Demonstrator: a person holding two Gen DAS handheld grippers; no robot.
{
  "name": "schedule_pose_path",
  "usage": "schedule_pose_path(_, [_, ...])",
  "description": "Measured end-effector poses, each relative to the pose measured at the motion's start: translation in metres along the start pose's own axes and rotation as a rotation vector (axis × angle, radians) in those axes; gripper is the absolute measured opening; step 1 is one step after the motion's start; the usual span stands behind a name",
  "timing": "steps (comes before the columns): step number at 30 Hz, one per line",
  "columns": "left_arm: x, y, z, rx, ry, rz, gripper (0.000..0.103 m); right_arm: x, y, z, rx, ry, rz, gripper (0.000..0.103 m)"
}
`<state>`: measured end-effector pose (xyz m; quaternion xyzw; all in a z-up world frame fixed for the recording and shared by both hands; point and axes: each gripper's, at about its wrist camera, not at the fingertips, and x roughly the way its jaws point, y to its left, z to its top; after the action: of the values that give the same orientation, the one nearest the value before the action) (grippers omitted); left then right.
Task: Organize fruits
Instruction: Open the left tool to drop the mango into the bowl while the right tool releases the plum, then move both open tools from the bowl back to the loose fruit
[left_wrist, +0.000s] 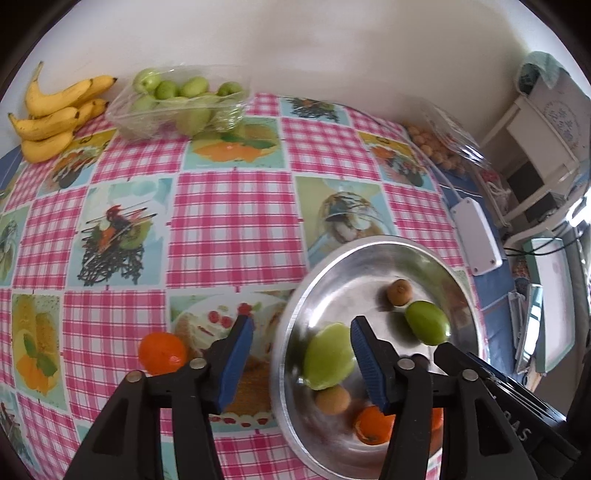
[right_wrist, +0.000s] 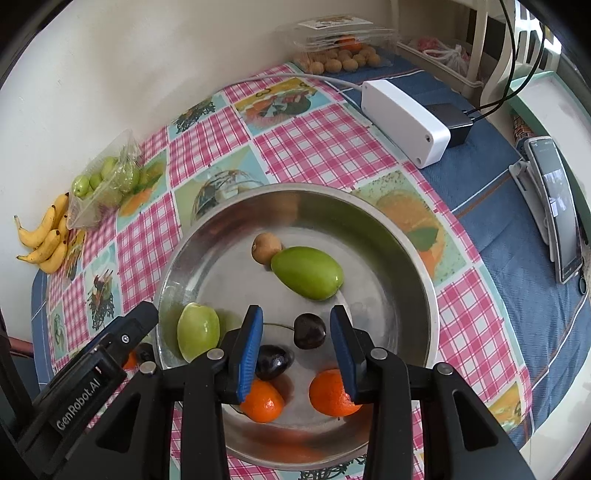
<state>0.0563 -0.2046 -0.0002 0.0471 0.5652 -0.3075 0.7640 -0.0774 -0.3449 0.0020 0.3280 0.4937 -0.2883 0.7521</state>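
A plain white wall (left_wrist: 332, 44) stands behind the table's checked pink tablecloth (left_wrist: 229, 206), daylight falling evenly

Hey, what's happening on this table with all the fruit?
A person is sorting fruit into a metal bowl using handheld tongs. The right tongs stand open over a dark cherry; the left tongs stand open by a green fruit. Two oranges and another green fruit are already inside. One orange waits outside.
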Motion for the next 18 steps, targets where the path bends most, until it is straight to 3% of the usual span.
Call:
schedule_pose_path(2, [0.002, 0.006, 0.0, -0.014, 0.001, 0.023, 0.065, 0.003, -0.001, 0.0, 0.006, 0.005, 0.001, 0.067])
schedule_pose_path(5, [0.006, 0.013, 0.0, -0.034, 0.013, 0.04, 0.07, 0.009, 0.0, -0.002, 0.003, 0.019, -0.005, 0.067])
schedule_pose_path(11, [0.011, 0.027, -0.001, -0.06, 0.023, 0.082, 0.083, 0.018, 0.001, -0.003, -0.002, 0.039, -0.015, 0.081])
schedule_pose_path(18, [0.011, 0.032, -0.001, -0.067, 0.012, 0.105, 0.093, 0.024, 0.0, -0.004, 0.005, 0.049, -0.02, 0.082])
